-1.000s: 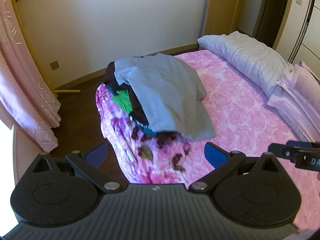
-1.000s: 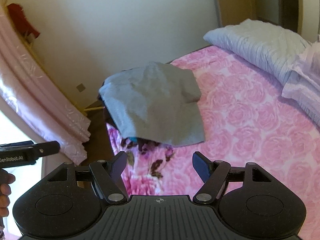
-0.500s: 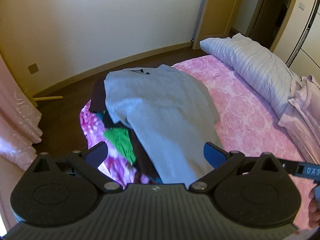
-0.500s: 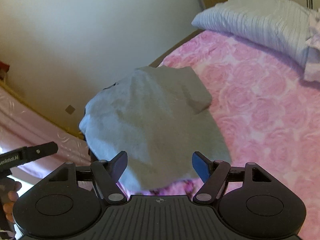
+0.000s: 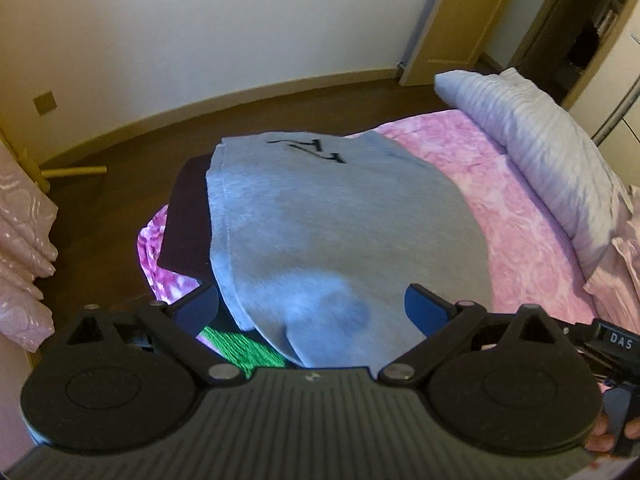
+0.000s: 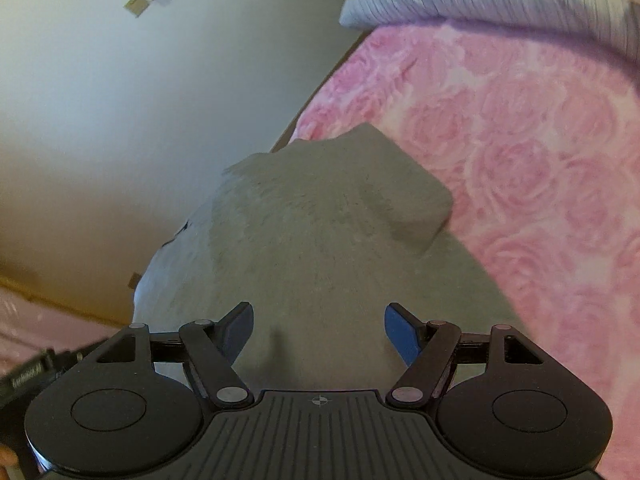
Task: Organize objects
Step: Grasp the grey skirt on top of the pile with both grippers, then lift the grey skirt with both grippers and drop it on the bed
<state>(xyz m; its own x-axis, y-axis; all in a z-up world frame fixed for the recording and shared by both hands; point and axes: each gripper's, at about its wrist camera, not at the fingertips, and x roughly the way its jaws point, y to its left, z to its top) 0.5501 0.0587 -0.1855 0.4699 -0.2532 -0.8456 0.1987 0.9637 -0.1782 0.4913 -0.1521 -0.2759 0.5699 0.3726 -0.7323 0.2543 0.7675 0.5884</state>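
A grey T-shirt with a black logo lies spread on top of a pile of clothes at the foot corner of the pink bed. A dark garment and a green one stick out beneath it. My left gripper is open and empty, close over the shirt's near edge. My right gripper is open and empty, low over the same grey shirt, with its folded sleeve ahead.
A grey-white striped duvet and pink pillows lie at the bed's head. Pink curtains hang at left. Dark wood floor, a cream wall and a wooden door lie beyond the bed.
Both grippers have moved forward and down toward the grey shirt, which now fills the space between their fingers. Both stay open. The clothes have not moved.
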